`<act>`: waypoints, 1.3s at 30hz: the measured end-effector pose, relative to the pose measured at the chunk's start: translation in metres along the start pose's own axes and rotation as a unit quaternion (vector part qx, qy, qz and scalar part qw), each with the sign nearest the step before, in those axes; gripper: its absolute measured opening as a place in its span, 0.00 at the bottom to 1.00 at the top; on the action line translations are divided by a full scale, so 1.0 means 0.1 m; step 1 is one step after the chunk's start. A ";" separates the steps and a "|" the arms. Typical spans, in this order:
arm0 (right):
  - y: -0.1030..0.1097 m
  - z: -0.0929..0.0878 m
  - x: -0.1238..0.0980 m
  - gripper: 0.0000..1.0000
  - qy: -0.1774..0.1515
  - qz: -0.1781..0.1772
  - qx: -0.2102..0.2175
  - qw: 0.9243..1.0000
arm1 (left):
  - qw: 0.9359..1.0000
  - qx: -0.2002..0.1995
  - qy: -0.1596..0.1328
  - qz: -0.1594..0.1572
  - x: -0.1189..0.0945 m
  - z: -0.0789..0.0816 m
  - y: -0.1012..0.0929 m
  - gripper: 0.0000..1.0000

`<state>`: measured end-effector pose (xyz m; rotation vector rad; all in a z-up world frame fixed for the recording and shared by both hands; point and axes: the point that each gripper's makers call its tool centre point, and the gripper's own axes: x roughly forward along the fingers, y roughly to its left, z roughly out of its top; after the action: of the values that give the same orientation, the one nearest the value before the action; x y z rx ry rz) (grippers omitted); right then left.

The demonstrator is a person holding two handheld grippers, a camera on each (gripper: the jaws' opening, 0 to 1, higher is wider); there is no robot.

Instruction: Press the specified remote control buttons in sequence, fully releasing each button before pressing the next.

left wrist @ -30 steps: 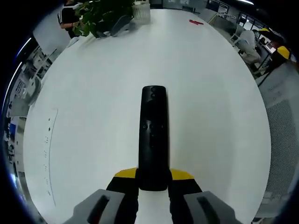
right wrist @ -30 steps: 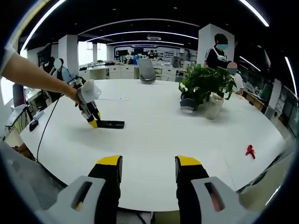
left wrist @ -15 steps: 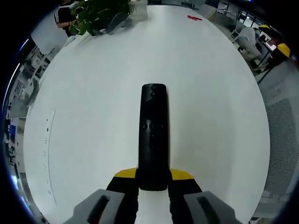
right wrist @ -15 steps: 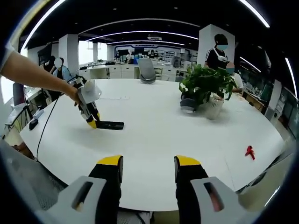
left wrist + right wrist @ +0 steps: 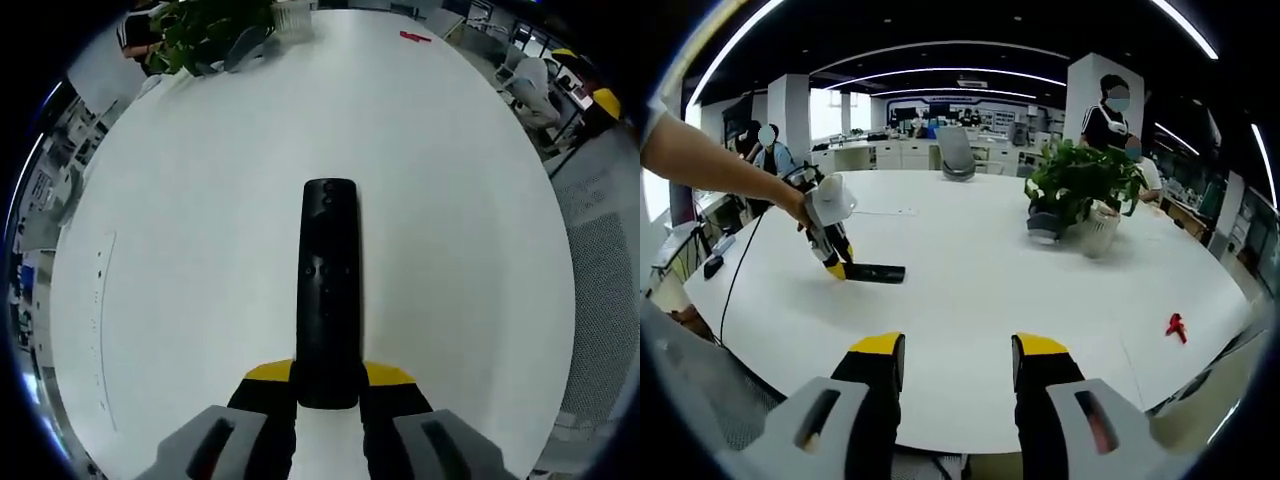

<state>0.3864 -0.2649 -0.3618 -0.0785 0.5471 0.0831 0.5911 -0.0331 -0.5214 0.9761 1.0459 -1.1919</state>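
Remote control [image 5: 329, 290], a long, slim black bar with rounded ends and a matte face, lies flat on the white surface [image 5: 200, 250], its near end clamped between the yellow-tipped jaws of the left gripper [image 5: 329, 378]. Small round buttons show near its far end and at its middle; their markings are too small to read. In the right gripper view the same remote [image 5: 875, 272] lies far to the left on the surface [image 5: 980, 290], held at one end by the left gripper [image 5: 836, 268], with a person's bare forearm [image 5: 710, 165] reaching in from the left.

The right gripper [image 5: 955, 350] hangs over the near edge of the surface, its jaws apart with nothing between them, well apart from the remote.

Compared with a second ago, the remote sits in the same clamp and the same place in the left gripper view; the background has merely slid a little, so the camera has tipped slightly. The right gripper view is almost unchanged.

The surface is broad, smooth and oval, with much bare white room all round the remote. A leafy potted plant [image 5: 1080, 185] in a pale pot stands toward the far side, and a small red object [image 5: 1177, 325] lies near the right-hand edge, both well apart from the remote.
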 end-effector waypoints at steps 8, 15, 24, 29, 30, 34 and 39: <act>0.02 0.00 0.00 0.44 -0.001 0.005 0.001 1.000 | 1.000 -0.006 -0.003 0.002 -0.01 -0.01 -0.06 0.23; 0.01 0.00 -0.01 0.43 -0.001 0.003 0.001 1.000 | 1.000 -0.008 -0.006 0.003 -0.01 -0.02 -0.15 0.23; 0.05 -0.01 0.00 0.42 0.003 0.011 -0.010 1.000 | 1.000 -0.012 -0.011 0.004 -0.02 -0.03 -0.23 0.23; 0.07 0.00 -0.01 0.42 0.001 0.014 -0.007 1.000 | 1.000 -0.007 -0.008 0.003 -0.03 -0.03 -0.29 0.23; 0.07 0.00 -0.01 0.42 0.000 0.015 -0.006 1.000 | 1.000 -0.007 -0.009 0.003 -0.03 -0.03 -0.30 0.23; 0.08 -0.01 -0.01 0.42 0.003 0.017 -0.009 1.000 | 1.000 -0.007 -0.012 0.002 -0.03 -0.03 -0.32 0.23; 0.10 -0.01 0.00 0.41 0.005 0.020 -0.015 1.000 | 1.000 -0.006 -0.009 0.003 -0.03 -0.04 -0.37 0.23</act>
<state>0.3846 -0.2554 -0.3631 -0.0969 0.5568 0.1297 0.5542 -0.0329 -0.5212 0.9565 1.0340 -1.1868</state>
